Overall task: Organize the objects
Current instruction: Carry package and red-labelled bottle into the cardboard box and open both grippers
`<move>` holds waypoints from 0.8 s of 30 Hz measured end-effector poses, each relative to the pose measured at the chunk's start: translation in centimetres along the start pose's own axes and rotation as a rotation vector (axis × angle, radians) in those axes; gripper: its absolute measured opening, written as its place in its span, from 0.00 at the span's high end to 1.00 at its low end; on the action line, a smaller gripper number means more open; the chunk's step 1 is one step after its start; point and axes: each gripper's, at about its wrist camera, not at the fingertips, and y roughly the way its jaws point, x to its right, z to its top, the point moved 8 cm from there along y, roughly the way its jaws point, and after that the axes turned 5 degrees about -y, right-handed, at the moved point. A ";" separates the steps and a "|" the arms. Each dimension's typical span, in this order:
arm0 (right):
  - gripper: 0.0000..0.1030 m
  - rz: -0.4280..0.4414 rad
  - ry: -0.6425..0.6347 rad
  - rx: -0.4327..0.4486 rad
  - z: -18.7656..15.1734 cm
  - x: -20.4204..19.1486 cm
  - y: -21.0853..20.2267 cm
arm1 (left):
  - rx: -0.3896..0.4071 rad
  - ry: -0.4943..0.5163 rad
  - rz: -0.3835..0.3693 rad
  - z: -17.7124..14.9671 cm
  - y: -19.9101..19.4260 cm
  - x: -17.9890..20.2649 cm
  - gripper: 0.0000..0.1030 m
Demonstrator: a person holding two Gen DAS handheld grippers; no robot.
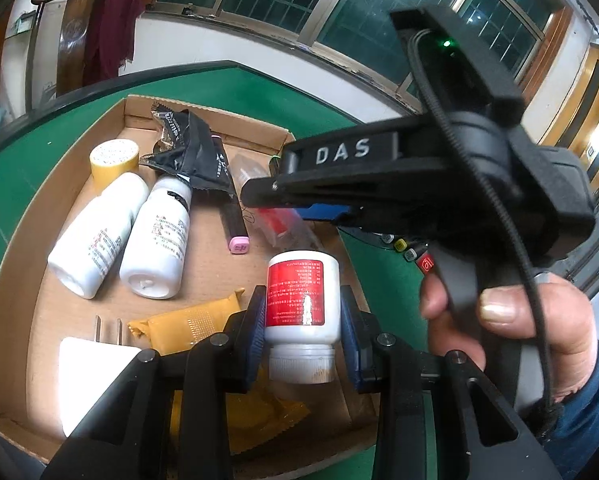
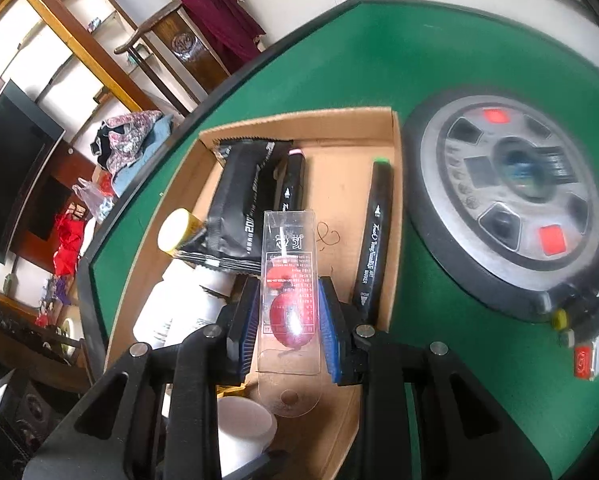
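Observation:
My left gripper [image 1: 303,332] is shut on a white pill bottle with a red label [image 1: 301,312], held above the right part of a shallow cardboard box [image 1: 23,264]. My right gripper [image 2: 287,316] is shut on a clear plastic blister pack with a red item inside [image 2: 289,292], held over the same box [image 2: 395,184]. The right gripper's body [image 1: 439,184] fills the right of the left wrist view. In the box lie two white bottles [image 1: 155,240], a yellow tape roll [image 1: 113,160], a black foil packet [image 2: 247,200], markers [image 2: 373,232] and a yellow sachet [image 1: 191,324].
The box sits on a green felt table [image 2: 419,52] with a dark raised rim. A round grey control console [image 2: 511,200] is set in the table right of the box. More markers [image 2: 595,312] lie beside it. A white plug adapter [image 1: 95,372] lies at the box's near corner.

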 end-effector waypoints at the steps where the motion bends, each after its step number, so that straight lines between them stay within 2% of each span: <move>1: 0.75 0.002 0.002 -0.004 -0.1 0.0 0.1 | 0.001 -0.002 -0.001 0.0 -0.1 -0.1 0.72; 11: 0.72 -0.029 -0.002 -0.053 -0.8 0.4 0.2 | 0.004 0.002 0.004 -0.5 -0.6 0.2 0.72; 17: 0.72 -0.089 -0.045 -0.027 -0.7 0.2 -1.8 | 0.010 0.005 0.015 -0.9 -1.0 0.4 0.72; 19: 0.72 -0.145 -0.073 0.036 -0.5 0.1 -3.7 | 0.013 0.004 0.017 -0.6 -1.1 0.5 0.72; 23: 0.71 -0.254 -0.092 0.268 -0.5 0.4 -10.4 | 0.024 0.008 0.014 -0.2 -1.4 1.0 0.72; 24: 0.58 -0.240 -0.074 0.300 -0.8 0.9 -11.8 | 0.030 0.014 0.012 -0.3 -1.7 1.2 0.72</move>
